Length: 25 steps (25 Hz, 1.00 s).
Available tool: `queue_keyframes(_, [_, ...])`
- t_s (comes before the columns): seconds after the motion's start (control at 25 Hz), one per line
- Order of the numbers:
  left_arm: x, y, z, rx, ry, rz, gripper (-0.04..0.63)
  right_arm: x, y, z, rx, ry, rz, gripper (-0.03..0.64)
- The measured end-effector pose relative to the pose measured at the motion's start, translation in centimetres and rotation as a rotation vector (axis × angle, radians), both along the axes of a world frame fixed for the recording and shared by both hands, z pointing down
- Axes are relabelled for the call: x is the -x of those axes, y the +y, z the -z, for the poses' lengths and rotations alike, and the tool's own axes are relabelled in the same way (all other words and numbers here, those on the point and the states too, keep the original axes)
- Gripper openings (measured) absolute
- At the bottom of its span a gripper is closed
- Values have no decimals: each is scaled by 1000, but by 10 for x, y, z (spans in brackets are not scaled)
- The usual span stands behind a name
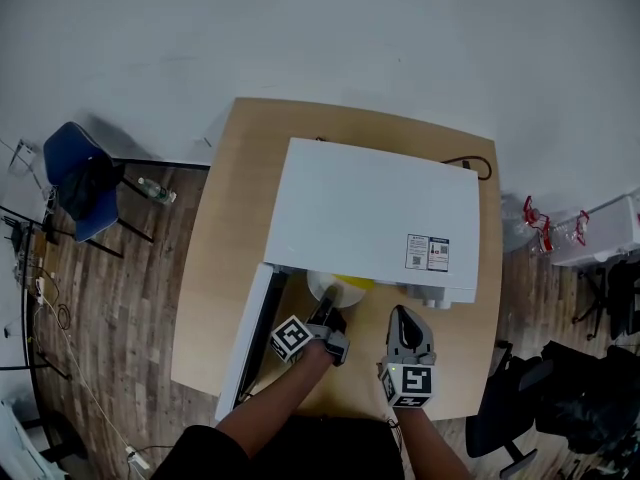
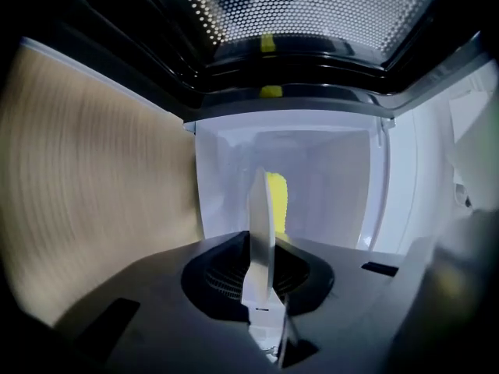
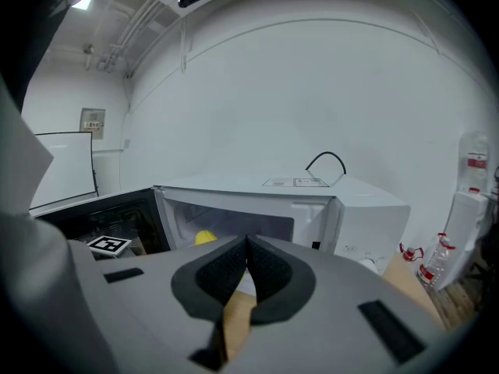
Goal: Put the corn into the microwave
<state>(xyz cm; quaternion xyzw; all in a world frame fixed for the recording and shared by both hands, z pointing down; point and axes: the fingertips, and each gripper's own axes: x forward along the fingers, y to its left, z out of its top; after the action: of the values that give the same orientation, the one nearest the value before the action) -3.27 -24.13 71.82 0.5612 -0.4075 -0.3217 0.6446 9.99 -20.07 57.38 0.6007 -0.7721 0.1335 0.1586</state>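
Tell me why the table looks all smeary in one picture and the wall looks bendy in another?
Left gripper view: the wooden table looks streaked, probably motion blur, while the plate between the jaws looks sharper. Right gripper view: the wide lens bows the wall and microwave, and the corners go dark. Head view: soft, even light.

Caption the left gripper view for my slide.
Left claw holds a white plate of yellow corn before the open white microwave.

Smooth white microwave casing (image 1: 370,208), matt pale wood-look tabletop (image 1: 225,268), smooth white plate (image 2: 260,224), perforated metal door screen (image 2: 312,6).
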Motion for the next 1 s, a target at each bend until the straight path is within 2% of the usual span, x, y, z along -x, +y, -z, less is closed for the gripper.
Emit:
queue_keyframes(0.4, [0, -18, -16, 26, 2, 42, 32, 2, 6, -20, 39, 7, 2, 60])
queue_keyframes(0.68, [-5, -25, -13, 31, -26, 33, 31, 1, 3, -20, 38, -1, 6, 60])
queue_keyframes(1.0, [-9, -26, -30, 99, -26, 43, 32, -18, 16, -33, 69, -2, -21, 60])
